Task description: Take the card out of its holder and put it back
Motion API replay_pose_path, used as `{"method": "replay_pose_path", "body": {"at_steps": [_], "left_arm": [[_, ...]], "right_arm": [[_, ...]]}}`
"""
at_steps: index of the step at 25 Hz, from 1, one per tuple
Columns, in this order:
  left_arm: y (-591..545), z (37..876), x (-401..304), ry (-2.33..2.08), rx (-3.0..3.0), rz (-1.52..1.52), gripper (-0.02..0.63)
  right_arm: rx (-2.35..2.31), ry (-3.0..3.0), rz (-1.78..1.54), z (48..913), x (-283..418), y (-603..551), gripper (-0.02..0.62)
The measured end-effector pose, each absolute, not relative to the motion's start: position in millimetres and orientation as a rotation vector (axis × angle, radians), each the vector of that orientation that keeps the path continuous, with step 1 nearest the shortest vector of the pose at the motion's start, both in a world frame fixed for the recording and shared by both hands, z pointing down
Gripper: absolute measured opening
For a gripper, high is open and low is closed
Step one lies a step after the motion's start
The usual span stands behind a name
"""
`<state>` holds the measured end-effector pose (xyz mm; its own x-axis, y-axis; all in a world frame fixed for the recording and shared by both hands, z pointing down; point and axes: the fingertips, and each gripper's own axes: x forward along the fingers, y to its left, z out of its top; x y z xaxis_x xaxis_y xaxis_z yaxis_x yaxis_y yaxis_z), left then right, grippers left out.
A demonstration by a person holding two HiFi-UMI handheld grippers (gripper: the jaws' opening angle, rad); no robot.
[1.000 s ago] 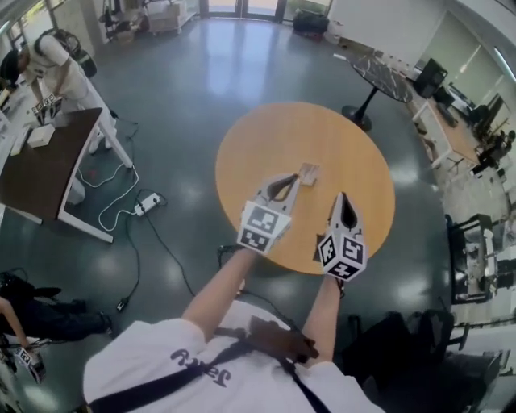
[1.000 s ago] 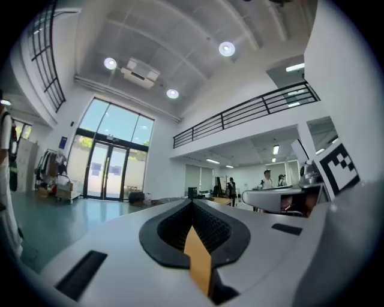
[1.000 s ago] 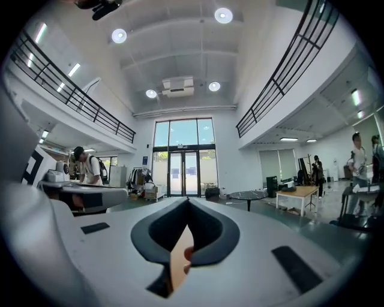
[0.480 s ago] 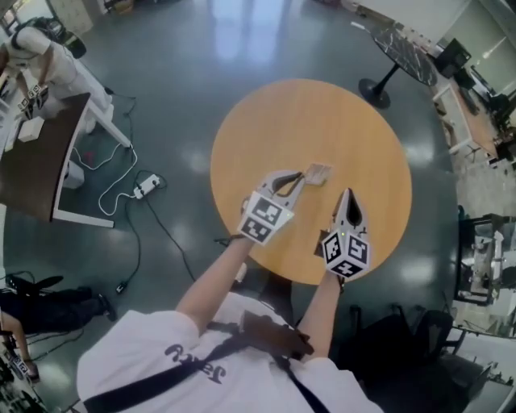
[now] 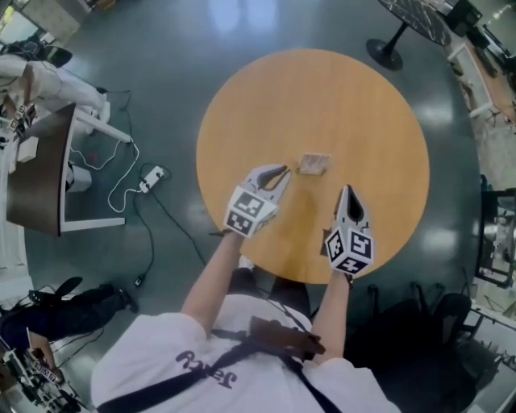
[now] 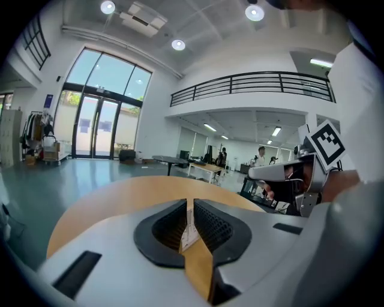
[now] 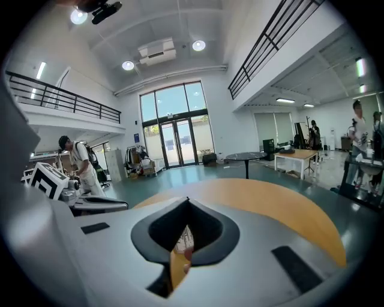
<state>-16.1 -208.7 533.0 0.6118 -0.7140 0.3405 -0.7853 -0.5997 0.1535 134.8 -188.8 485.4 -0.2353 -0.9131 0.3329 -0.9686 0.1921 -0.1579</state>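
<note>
The card holder (image 5: 313,164) lies on the round counter (image 5: 322,97), near its middle. It is just right of the left gripper (image 5: 282,171) and ahead-left of the right gripper (image 5: 347,191) — apparently touching neither. A power strip (image 5: 153,173) lies on the floor left of the counter — a desk (image 5: 40,177) stands farther left.

Bright, even indoor light. Blown-out ceiling lamps (image 6: 254,12), plus daylight through glass doors (image 6: 96,129). Head view: glossy floor (image 5: 234,24) glares beyond the far edge of the tabletop (image 5: 322,97); tabletop evenly lit, shadows faint. Heavy fisheye bending, balcony railing (image 6: 252,84) bows. Both gripper views: black vignette corners, close foreground soft, background sharp enough.
</note>
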Motion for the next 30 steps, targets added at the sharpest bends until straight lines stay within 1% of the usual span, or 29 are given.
{"method": "replay_pose_path", "body": {"at_steps": [4, 9, 11, 13, 17, 22, 30], "left_arm": [[-221, 547, -15, -1.195, 2.545, 0.367, 0.052], [-228, 574, -12, -1.114, 2.557, 0.473, 0.06], [-232, 583, -10, -1.075, 2.566, 0.493, 0.086], [-237, 590, -5, -1.033, 2.579, 0.498, 0.129], [-247, 601, 8, -0.935, 2.615, 0.51, 0.173], [-256, 602, 29, -0.792, 2.713, 0.453, 0.176], [-272, 606, 58, -0.715, 2.736, 0.375, 0.176]], "right_arm": [[1.791, -2.274, 0.558, 506, 144, -198, 0.018], [1.711, -2.287, 0.609, 520, 137, -205, 0.018], [1.685, -2.285, 0.621, 527, 135, -207, 0.018], [1.66, -2.276, 0.633, 534, 137, -209, 0.018], [1.645, -2.262, 0.664, 546, 145, -216, 0.018], [1.621, -2.24, 0.675, 554, 150, -223, 0.018], [1.563, -2.236, 0.67, 558, 162, -231, 0.02]]}}
